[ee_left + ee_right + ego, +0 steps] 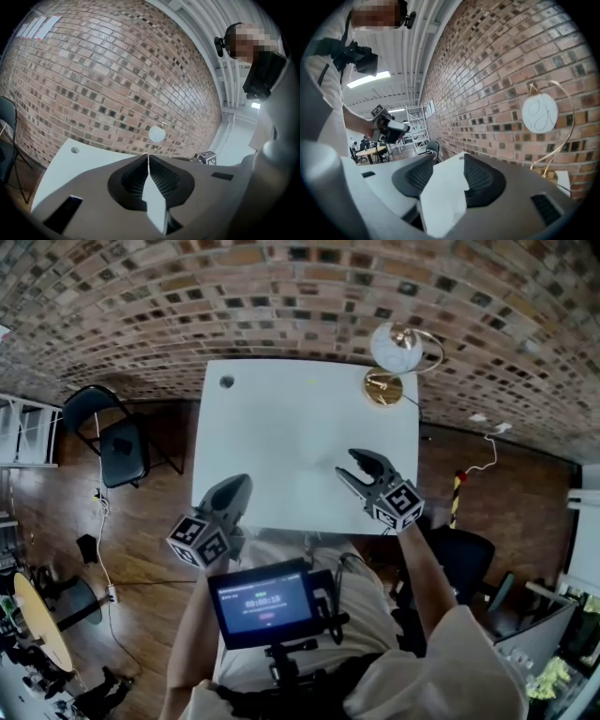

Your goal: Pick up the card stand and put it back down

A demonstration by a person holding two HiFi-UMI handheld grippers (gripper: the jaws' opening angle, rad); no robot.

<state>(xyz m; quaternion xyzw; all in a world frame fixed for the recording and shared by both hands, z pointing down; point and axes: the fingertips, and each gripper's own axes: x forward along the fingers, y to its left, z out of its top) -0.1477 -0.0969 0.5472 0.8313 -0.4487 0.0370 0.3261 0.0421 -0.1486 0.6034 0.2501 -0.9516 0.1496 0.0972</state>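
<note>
The card stand point(394, 362) is a gold wire loop holding a round white card on a wooden base. It stands upright at the far right corner of the white table point(281, 427). It also shows in the left gripper view as the card stand point(157, 134) and in the right gripper view as the card stand point(540, 114). My right gripper point(349, 463) hovers open over the table's near right part, well short of the stand, and nothing is between its jaws point(447, 161). My left gripper point(239, 486) sits at the near left edge, with its jaws shut and empty point(148, 159).
A small round hole point(226, 382) marks the table's far left corner. A black chair point(117, 442) stands left of the table. A brick wall runs behind the table. A screen point(262, 601) hangs at the person's waist. A cable and a post point(458, 491) are on the floor to the right.
</note>
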